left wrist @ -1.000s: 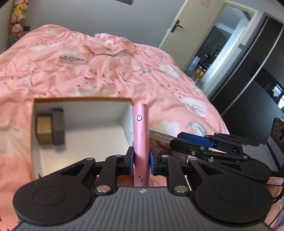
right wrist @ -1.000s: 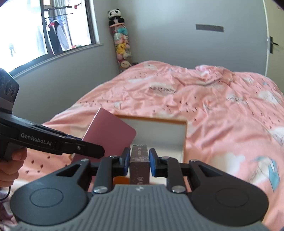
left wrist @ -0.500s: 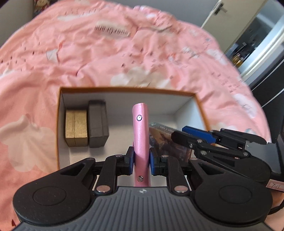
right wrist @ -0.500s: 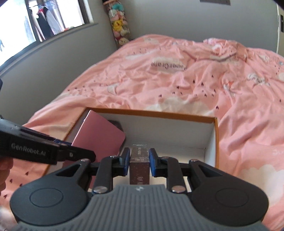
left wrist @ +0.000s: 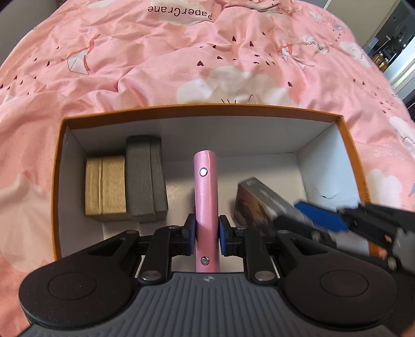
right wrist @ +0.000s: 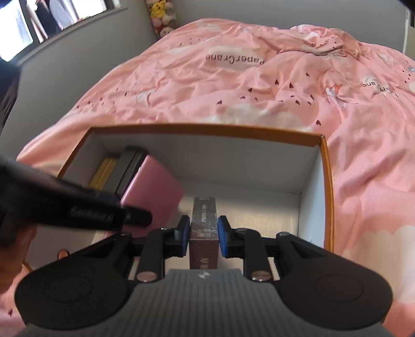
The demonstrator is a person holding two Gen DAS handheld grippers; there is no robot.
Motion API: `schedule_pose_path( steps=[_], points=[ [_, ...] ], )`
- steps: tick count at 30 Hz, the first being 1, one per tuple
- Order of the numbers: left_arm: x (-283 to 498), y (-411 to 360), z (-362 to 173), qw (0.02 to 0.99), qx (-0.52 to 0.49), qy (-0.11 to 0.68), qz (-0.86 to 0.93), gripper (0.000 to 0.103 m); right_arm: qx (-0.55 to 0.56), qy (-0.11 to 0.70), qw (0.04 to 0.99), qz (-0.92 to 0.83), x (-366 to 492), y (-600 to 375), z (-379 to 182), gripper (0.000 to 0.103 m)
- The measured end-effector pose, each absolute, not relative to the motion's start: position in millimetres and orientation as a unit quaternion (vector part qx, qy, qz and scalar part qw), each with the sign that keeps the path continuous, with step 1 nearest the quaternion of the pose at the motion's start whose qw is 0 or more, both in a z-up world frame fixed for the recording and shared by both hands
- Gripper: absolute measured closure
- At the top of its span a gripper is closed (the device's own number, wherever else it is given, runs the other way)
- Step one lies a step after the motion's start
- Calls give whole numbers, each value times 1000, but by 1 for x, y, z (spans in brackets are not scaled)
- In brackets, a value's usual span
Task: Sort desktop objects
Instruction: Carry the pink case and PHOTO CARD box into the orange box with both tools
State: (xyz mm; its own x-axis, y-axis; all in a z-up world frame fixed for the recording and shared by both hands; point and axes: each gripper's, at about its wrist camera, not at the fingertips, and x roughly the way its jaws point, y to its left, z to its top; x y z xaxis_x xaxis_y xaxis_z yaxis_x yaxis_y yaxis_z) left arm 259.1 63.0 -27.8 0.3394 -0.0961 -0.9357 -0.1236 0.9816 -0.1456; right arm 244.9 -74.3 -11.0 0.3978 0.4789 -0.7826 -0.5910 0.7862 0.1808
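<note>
An open cardboard box with orange rim (left wrist: 202, 108) and white inside lies on the pink bed; it also shows in the right wrist view (right wrist: 207, 127). My left gripper (left wrist: 206, 234) is shut on a flat pink case (left wrist: 206, 197), held on edge over the box's middle. My right gripper (right wrist: 203, 234) is shut on a dark brown box (right wrist: 203, 228), held inside the cardboard box to the right of the pink case (right wrist: 153, 189). The dark box (left wrist: 262, 199) and right gripper (left wrist: 324, 220) show blurred in the left wrist view.
A gold box (left wrist: 105, 185) and a grey box (left wrist: 145, 178) stand side by side at the cardboard box's left end. The pink bedcover (left wrist: 207, 57) surrounds the box. A grey wall and a window (right wrist: 39, 23) lie to the left.
Both grippers have tilted down and moved forward over the cardboard box with their loads. The pink case and the dark box now sit lower inside it.
</note>
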Motion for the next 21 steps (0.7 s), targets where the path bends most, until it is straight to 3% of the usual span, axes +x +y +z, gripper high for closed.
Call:
schedule_pose_path(
  steps=[13,21],
  points=[
    [278,56,-41,821,-54,566,56,82,-65,504,795,332,250,-62,-32,79],
    [283,68,-38,817,-84,567,53,79,-39,516,790,329,259,-54,-36,79]
  ],
)
